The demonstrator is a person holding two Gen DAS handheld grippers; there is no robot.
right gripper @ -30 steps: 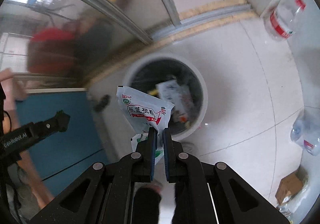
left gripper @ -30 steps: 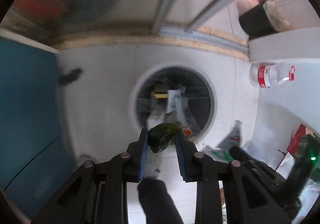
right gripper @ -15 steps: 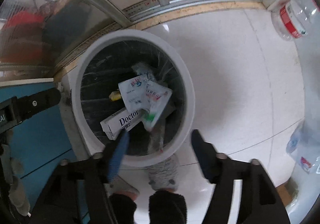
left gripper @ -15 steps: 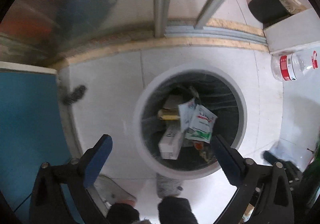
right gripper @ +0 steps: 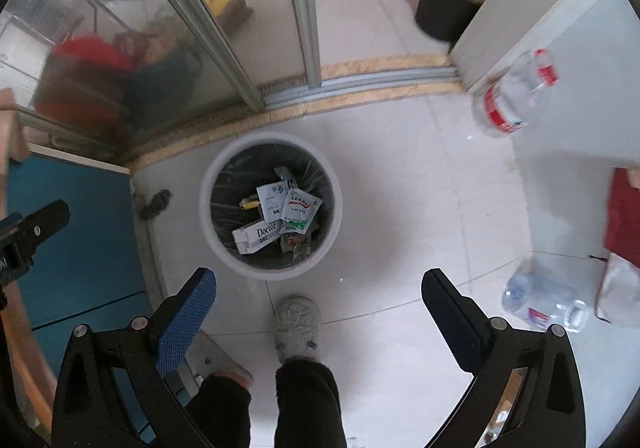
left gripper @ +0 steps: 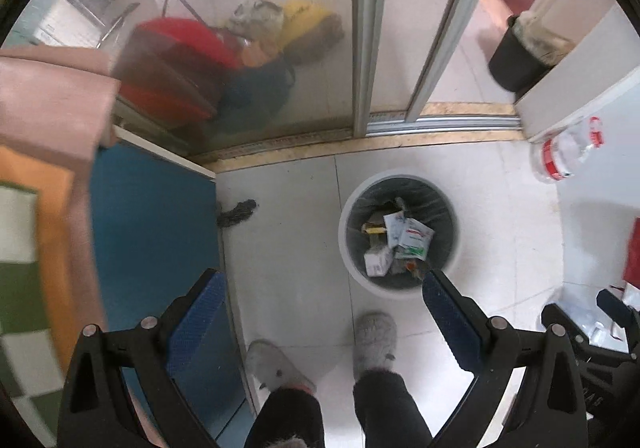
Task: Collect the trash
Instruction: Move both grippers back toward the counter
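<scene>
Round white waste bin point(right gripper: 336, 207) with black liner seen from above on the tiled floor, white sachets point(right gripper: 299, 209) and a white "Doctor" carton point(right gripper: 256, 236) lying inside it, left tool point(left gripper: 320, 302) spread wide and empty above the bin, right tool point(right gripper: 318, 298) with jaws opening and nothing between them, clear plastic bottle point(right gripper: 540, 302) lying right of the bin.

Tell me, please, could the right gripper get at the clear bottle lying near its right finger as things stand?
Probably yes. The right gripper has nothing between its opening jaws, and the clear bottle lies uncovered on the white surface beside a crumpled bag, with nothing above it.
</scene>
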